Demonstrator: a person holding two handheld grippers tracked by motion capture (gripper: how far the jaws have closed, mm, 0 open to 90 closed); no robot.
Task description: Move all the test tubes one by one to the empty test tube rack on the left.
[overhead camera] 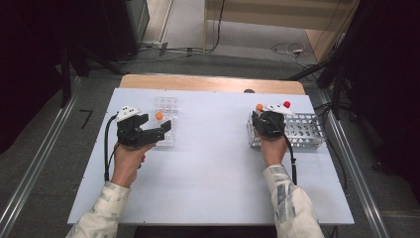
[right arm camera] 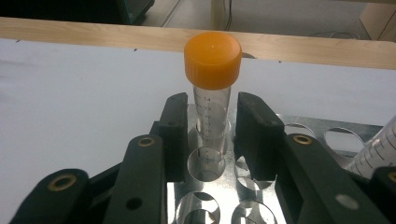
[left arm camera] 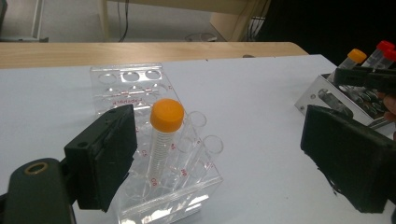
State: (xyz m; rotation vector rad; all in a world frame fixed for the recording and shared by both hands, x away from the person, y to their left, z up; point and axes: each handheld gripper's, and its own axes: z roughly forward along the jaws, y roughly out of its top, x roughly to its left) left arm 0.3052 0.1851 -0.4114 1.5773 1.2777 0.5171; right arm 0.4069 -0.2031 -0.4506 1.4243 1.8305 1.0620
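One orange-capped tube already sits in the clear plastic rack by the released left tongs; right tongs bracket the next orange-capped tube in the metal rack, not clamped yet, red-capped tubes left.

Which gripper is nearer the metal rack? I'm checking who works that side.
Right. The right gripper sits over the metal rack, jaws flanking an orange-capped tube. The left gripper is across the table at the clear rack.
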